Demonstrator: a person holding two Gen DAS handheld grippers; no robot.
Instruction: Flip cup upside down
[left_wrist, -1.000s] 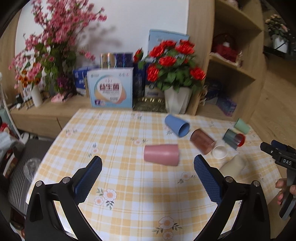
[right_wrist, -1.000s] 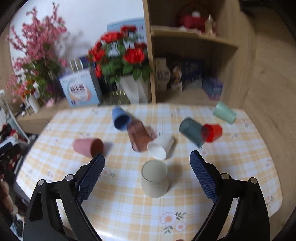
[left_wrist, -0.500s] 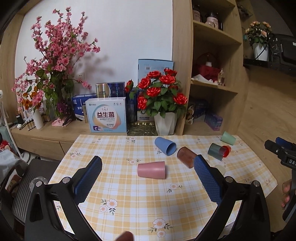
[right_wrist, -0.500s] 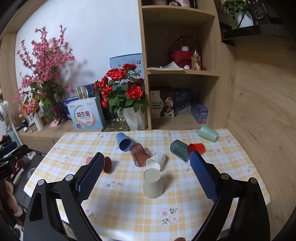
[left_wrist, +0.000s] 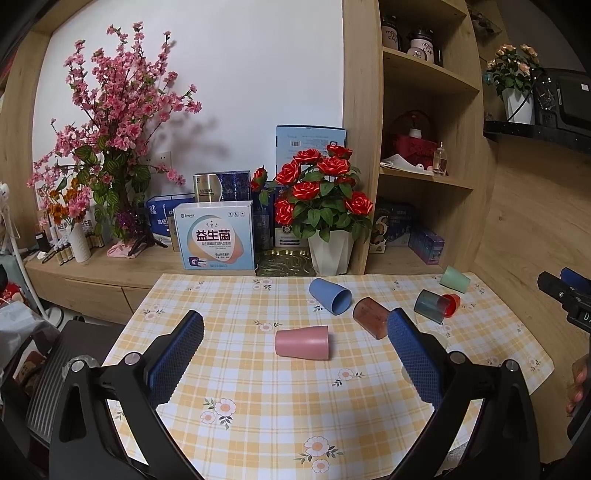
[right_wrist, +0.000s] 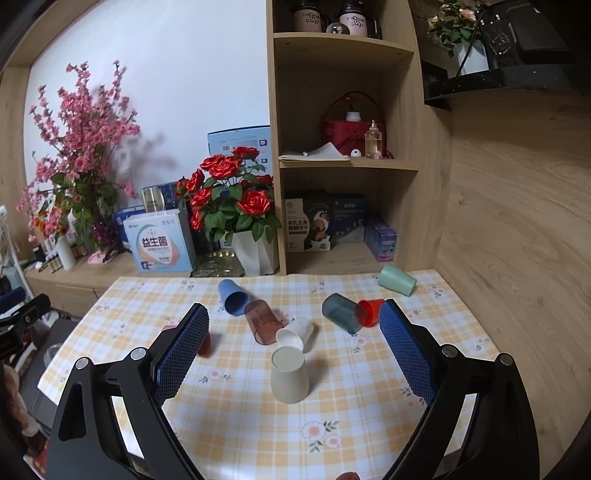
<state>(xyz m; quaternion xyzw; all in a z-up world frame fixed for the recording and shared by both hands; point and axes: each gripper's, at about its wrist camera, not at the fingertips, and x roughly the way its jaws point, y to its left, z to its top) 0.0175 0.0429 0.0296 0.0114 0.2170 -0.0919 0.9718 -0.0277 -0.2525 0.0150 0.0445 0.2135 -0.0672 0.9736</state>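
Note:
Several cups lie on a yellow checked table (left_wrist: 258, 398). A pink cup (left_wrist: 302, 342) lies on its side in front of my open, empty left gripper (left_wrist: 295, 354). A blue cup (left_wrist: 330, 295), a brown clear cup (left_wrist: 370, 317), a grey clear cup (left_wrist: 430, 306) with a red cup (left_wrist: 450, 305) and a green cup (left_wrist: 455, 279) lie on their sides. In the right wrist view a beige cup (right_wrist: 289, 376) stands upside down in front of my open, empty right gripper (right_wrist: 293, 354). A white cup (right_wrist: 295, 333) lies on its side behind it.
A pot of red roses (left_wrist: 321, 210), boxes (left_wrist: 214, 236) and a pink blossom vase (left_wrist: 122, 147) stand on the sideboard behind the table. A wooden shelf unit (right_wrist: 343, 147) rises at the back right. A wooden wall (right_wrist: 517, 221) is to the right.
Both grippers have pulled back and up from the table, so the cups look smaller and farther away. The cups have not moved.

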